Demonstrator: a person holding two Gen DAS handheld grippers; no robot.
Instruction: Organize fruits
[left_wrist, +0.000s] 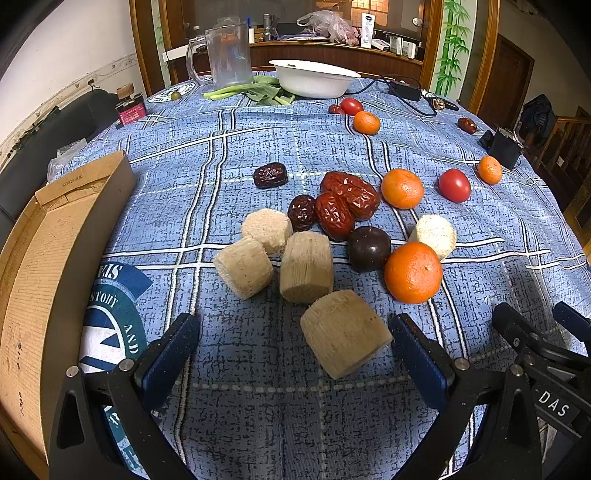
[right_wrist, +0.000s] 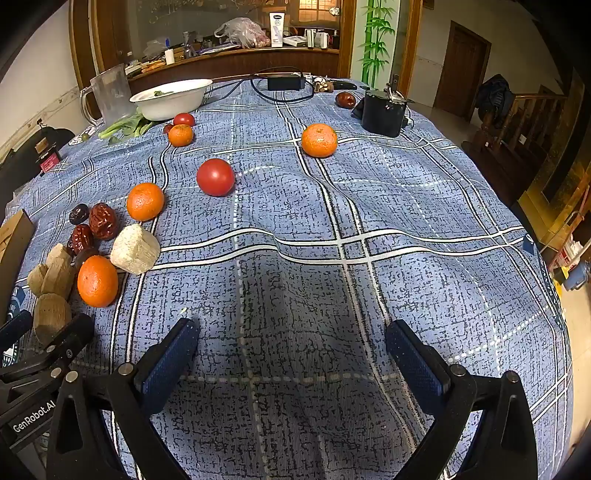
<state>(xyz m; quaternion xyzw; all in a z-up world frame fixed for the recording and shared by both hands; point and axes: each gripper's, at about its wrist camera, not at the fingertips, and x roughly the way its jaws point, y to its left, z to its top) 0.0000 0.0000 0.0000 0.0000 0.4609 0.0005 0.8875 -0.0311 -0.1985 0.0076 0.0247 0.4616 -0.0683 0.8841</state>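
In the left wrist view my left gripper (left_wrist: 293, 341) is open low over the blue cloth. A beige sugarcane chunk (left_wrist: 345, 334) lies between its fingers, closer to the right one. Beyond it lie more chunks (left_wrist: 306, 266), red dates (left_wrist: 349, 203), a dark plum (left_wrist: 369, 248), oranges (left_wrist: 413, 272) and a tomato (left_wrist: 454, 185). My right gripper (right_wrist: 291, 347) is open and empty over bare cloth. The right wrist view shows a tomato (right_wrist: 215, 177), oranges (right_wrist: 319, 140) and the same pile at the left (right_wrist: 98, 281).
An open cardboard box (left_wrist: 55, 258) stands at the left edge. At the far side are a white bowl (left_wrist: 314, 77), a clear jug (left_wrist: 227, 55), greens (left_wrist: 258, 92), a power adapter with cable (right_wrist: 286, 82) and a black container (right_wrist: 382, 112).
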